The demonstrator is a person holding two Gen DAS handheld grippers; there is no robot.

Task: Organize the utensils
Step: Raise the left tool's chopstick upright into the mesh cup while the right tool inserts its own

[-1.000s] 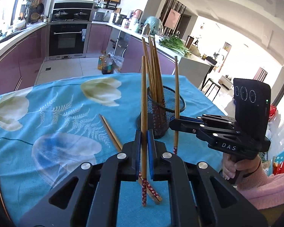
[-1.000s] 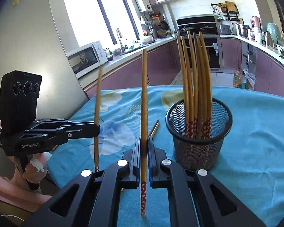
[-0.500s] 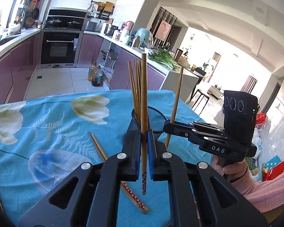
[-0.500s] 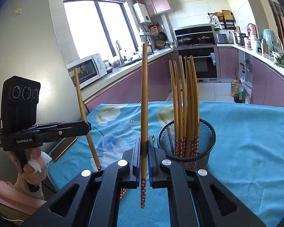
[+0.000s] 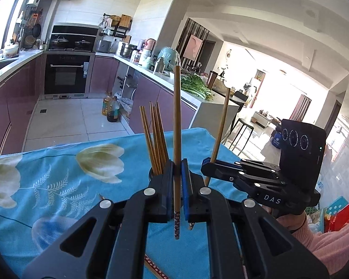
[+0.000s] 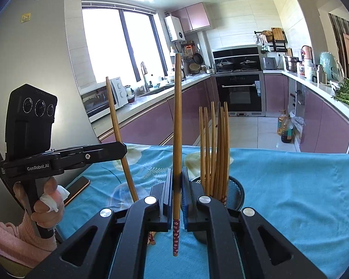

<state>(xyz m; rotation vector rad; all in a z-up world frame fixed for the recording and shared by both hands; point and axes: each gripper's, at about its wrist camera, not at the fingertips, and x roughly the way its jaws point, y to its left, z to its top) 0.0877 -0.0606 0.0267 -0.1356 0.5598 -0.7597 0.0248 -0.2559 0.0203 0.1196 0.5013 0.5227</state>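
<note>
My left gripper [image 5: 177, 169] is shut on a brown wooden chopstick [image 5: 176, 125] with a red patterned end, held upright above the blue tablecloth [image 5: 58, 186]. My right gripper [image 6: 176, 181] is shut on a second chopstick [image 6: 177, 121], also upright. Each gripper shows in the other's view: the right gripper [image 5: 209, 165] with its slanted chopstick [image 5: 219, 130], and the left gripper [image 6: 122, 150] with its chopstick [image 6: 118, 137]. A black mesh holder [image 6: 235, 187] with several chopsticks [image 6: 215, 146] stands just beyond the right fingers; the left gripper's jaws mostly hide that holder.
Another chopstick [image 5: 154, 267] lies on the cloth below the left gripper. A dark phone [image 6: 78, 187] rests near the table's left edge. A hand [image 6: 46, 207] in a pink sleeve grips the left handle. Kitchen counters and an oven [image 6: 239, 93] lie beyond the table.
Both grippers have risen with their chopsticks still clamped and tilted up, so the tabletop sits lower in both views. The holder has slid down behind the jaws.
</note>
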